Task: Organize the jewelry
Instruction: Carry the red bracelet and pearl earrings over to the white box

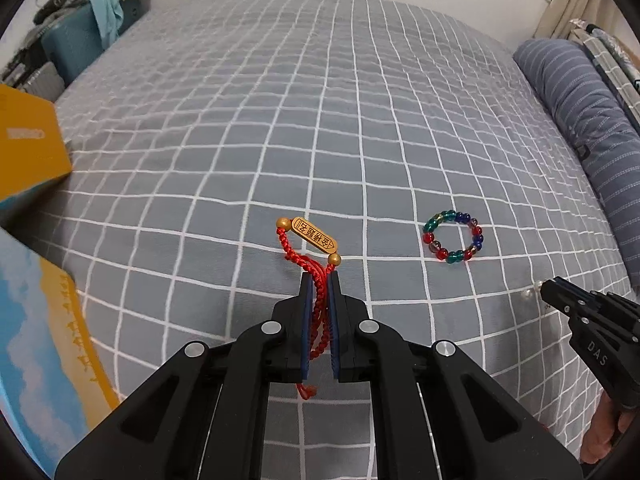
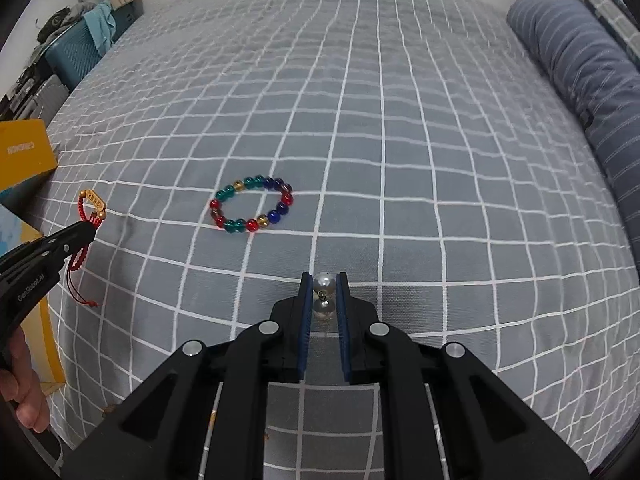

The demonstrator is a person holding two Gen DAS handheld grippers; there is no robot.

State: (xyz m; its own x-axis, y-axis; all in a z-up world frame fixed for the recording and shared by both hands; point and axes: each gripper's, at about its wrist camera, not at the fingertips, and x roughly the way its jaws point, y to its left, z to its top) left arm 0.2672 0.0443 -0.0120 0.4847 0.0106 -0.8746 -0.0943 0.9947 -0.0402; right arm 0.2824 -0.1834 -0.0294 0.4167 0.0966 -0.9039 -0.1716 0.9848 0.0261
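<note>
Red cord bracelet with gold tag: clenched in the left gripper, held over the checked bedspread. Pearl earrings: pinched between the right gripper fingers. Beaded bracelet: loose on the bedspread, ten o'clock of the pearls. Yellow box: nine o'clock edge.

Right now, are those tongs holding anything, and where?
Left tongs pinch the red braided cord bracelet by its cord; right tongs pinch the white pearl earrings.
</note>
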